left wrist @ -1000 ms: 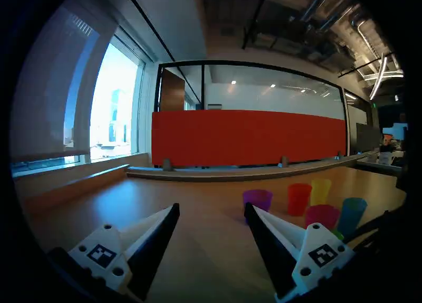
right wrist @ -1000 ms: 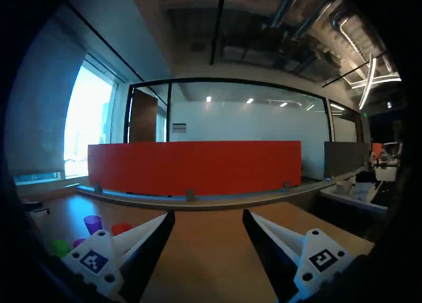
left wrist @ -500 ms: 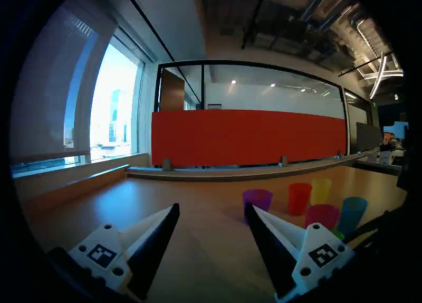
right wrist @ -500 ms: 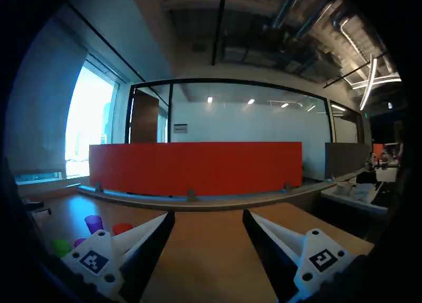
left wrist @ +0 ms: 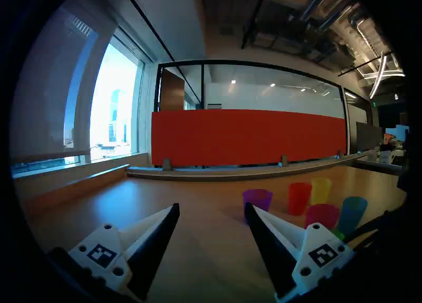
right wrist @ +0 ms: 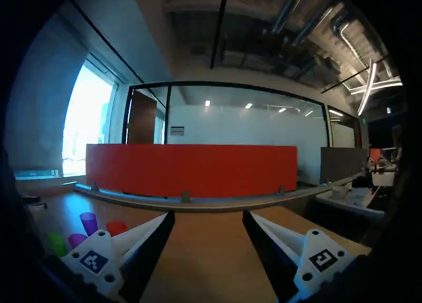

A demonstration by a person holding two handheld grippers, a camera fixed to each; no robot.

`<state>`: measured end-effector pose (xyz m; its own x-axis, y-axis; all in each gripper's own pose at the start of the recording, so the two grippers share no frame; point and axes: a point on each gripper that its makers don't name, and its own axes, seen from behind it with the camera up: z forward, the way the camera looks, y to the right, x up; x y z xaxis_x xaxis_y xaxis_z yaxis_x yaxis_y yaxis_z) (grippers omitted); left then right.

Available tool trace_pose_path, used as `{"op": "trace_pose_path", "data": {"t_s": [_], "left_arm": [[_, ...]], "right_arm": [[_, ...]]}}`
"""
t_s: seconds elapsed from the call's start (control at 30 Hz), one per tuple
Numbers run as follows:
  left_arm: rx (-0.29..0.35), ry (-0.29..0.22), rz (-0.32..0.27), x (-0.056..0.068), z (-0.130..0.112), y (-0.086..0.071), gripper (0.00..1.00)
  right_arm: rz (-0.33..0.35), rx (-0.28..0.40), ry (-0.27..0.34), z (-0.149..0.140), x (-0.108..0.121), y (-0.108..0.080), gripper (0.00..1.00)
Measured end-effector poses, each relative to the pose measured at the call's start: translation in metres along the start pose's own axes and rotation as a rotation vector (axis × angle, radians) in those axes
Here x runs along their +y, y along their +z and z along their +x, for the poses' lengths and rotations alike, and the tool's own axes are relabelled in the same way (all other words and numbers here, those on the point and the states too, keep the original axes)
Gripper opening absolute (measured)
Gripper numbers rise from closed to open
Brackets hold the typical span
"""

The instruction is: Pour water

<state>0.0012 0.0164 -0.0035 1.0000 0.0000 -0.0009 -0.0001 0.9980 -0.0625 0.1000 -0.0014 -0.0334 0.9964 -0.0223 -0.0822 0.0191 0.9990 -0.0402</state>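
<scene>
The left tongs [left wrist: 211, 208] stand apart with nothing between them, low over the desk [left wrist: 158, 192]. The right tongs [right wrist: 208, 214] are likewise apart and empty.

The cups stand upright in a loose cluster on the desk, off to the right of the left tongs. A purple cup [left wrist: 257, 199] is just behind the right finger's tip. A red cup [left wrist: 299, 197] and a yellow cup [left wrist: 320, 190] stand close together farther back, and a pink cup [left wrist: 322, 215] and a blue cup [left wrist: 352, 213] sit nearer in. In the right gripper view the cluster lies low at the left.

Whether any cup holds water is hard to tell at this range, so the one to pour from is uncertain.

They look like thin plastic tumblers, probably light, smooth and tapered, so they would flex under a hard squeeze. The best hold is likely mid-wall, a little below the rim, with one finger on each side. A filled cup would be heavier and apt to slosh, so it should be lifted level.
</scene>
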Motion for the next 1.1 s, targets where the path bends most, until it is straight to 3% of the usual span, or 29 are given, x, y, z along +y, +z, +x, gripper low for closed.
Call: {"op": "trace_pose_path", "data": {"t_s": [0.2, 0.7, 1.1], "left_arm": [[0.0, 0.0, 0.0, 0.0, 0.0, 0.0, 0.92], [0.0, 0.0, 0.0, 0.0, 0.0, 0.0, 0.92], [0.0, 0.0, 0.0, 0.0, 0.0, 0.0, 0.92]], "right_arm": [[-0.013, 0.021, -0.019, -0.004, 0.005, -0.001, 0.99], [0.041, 0.038, -0.007, -0.02, -0.019, 0.005, 0.99], [0.049, -0.007, 0.014, -0.054, -0.015, 0.014, 0.99]]}}
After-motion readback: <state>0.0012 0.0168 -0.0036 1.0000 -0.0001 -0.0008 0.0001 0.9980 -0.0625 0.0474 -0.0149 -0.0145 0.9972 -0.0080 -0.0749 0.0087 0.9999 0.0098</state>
